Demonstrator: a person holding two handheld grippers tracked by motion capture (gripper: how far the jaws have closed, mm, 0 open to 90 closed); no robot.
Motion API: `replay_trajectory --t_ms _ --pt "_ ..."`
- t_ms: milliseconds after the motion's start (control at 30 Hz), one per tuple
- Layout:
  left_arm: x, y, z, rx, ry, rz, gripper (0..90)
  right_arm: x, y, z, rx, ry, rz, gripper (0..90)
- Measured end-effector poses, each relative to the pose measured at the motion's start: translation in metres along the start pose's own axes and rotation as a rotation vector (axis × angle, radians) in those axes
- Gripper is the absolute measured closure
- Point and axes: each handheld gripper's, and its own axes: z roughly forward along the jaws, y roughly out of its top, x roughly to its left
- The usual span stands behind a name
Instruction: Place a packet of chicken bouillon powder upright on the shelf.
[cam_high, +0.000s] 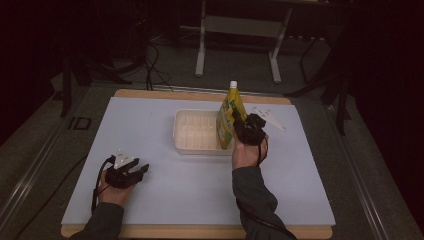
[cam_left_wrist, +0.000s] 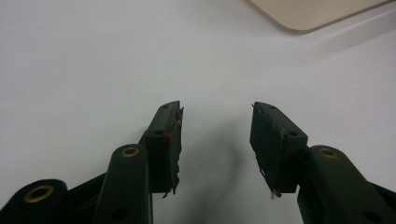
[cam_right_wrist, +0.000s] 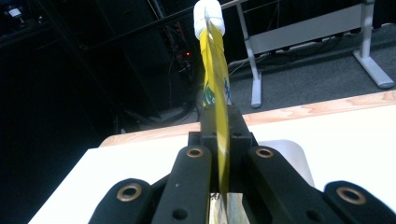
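right gripper (cam_high: 239, 121) clamps yellow pouch (cam_high: 229, 117) upright over tray (cam_high: 186, 136); left gripper (cam_high: 141, 171) open.

A yellow pouch (cam_high: 230, 116) with green and blue print and a white cap (cam_high: 233, 84) stands out against the pale lilac-white mat (cam_high: 150, 145) covering the table, whose light wood edge (cam_high: 200, 231) frames it. Just left of the black right tool (cam_high: 239, 121) sits a white, ribbed tray (cam_high: 196, 131); beyond that tool lies a white card (cam_high: 270, 117) with small dark marks. The left tool (cam_high: 141, 170) is black too, topped by a grey plate, with brass-coloured rivets (cam_left_wrist: 130, 151) on its arms and a speck of red on one pad (cam_left_wrist: 168, 136). Both sleeves (cam_high: 252, 192) are dark grey-green.
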Motion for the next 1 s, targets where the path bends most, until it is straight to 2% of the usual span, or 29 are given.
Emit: replay_trajectory --t_ms 667,1000 --pt "0.000 0.000 0.000 -0.004 -0.003 0.003 52.8 0.002 -0.004 0.012 0.014 0.014 0.032 90.0" --pt "0.000 0.000 0.000 -0.005 -0.002 0.001 52.6 0.001 -0.009 0.016 0.038 0.028 0.013 90.0"
